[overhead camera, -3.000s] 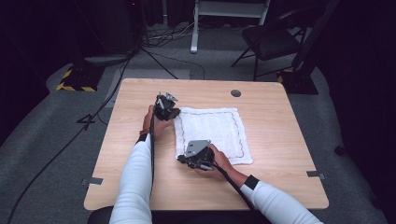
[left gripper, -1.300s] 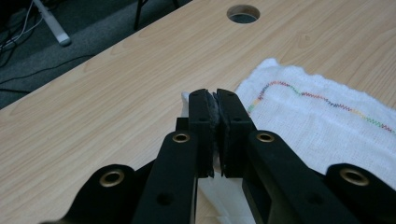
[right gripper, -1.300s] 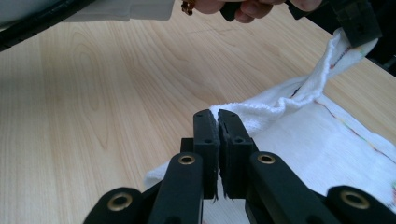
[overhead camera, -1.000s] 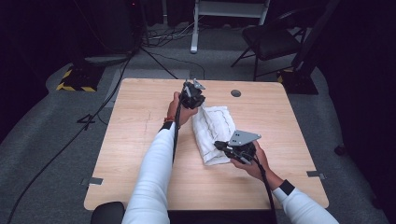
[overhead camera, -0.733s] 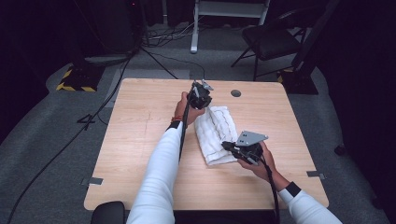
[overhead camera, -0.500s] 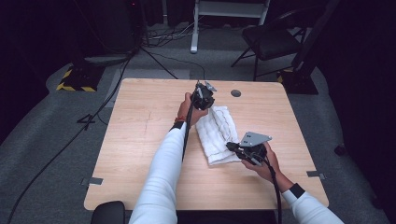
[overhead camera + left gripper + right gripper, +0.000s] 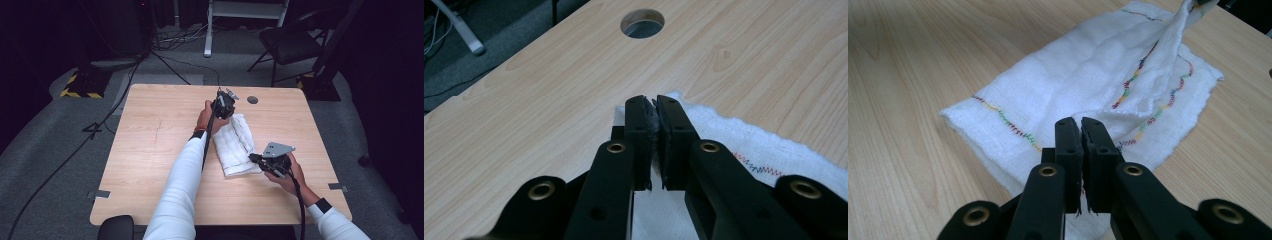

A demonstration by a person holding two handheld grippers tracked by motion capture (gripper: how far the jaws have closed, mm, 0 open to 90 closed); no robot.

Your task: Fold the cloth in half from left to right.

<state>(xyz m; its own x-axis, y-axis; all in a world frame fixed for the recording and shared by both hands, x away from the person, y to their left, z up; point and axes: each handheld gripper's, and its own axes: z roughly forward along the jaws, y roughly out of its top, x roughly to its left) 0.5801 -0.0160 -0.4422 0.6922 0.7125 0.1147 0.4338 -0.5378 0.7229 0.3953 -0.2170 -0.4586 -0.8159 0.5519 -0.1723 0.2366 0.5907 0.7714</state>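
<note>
No text, label, brand or number can be read anywhere.

From above your side, the high view looks forward and down over the whole table (image 7: pixel 150 150). Each gripper view looks close along its jaws; all share the white cloth (image 7: pixel 235 145).

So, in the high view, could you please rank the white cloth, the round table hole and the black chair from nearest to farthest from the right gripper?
From the right gripper:
1. White cloth, clamped in it.
2. Round table hole, near the table's far edge.
3. Black chair, on the floor beyond the table.
</note>
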